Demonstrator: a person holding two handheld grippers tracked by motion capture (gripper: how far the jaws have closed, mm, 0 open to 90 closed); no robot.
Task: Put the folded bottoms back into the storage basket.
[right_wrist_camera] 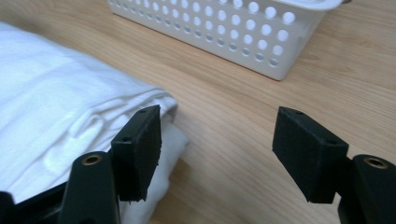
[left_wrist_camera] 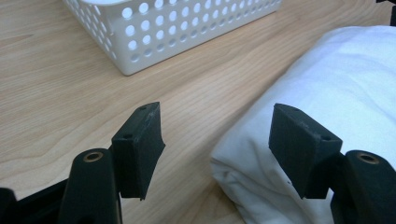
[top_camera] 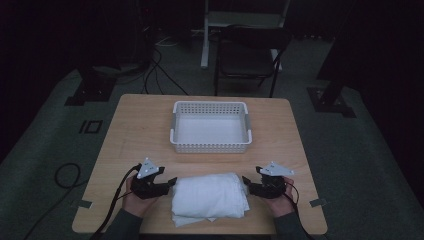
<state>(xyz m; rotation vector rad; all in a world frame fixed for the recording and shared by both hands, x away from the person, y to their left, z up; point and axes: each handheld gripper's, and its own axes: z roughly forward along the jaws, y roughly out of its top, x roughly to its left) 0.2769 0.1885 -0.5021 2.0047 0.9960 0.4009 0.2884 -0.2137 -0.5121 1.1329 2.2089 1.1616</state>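
Near the front edge of the tabletop (top_camera: 130,125) lies one folded white cloth (top_camera: 210,199), between the two grippers. On its left end is the left gripper (top_camera: 172,182), with jaws apart; in the left gripper view one jaw is over the cloth edge (left_wrist_camera: 327,93) and the other over bare wood, and nothing is pressed. On the right end is the right gripper (top_camera: 245,181), also with jaws apart and holding nothing, one jaw just at the cloth corner (right_wrist_camera: 56,107). Behind the cloth, well apart, stands one white perforated basket (top_camera: 210,146). Beyond the tabletop, one dark chair (top_camera: 247,55) stands on the floor.
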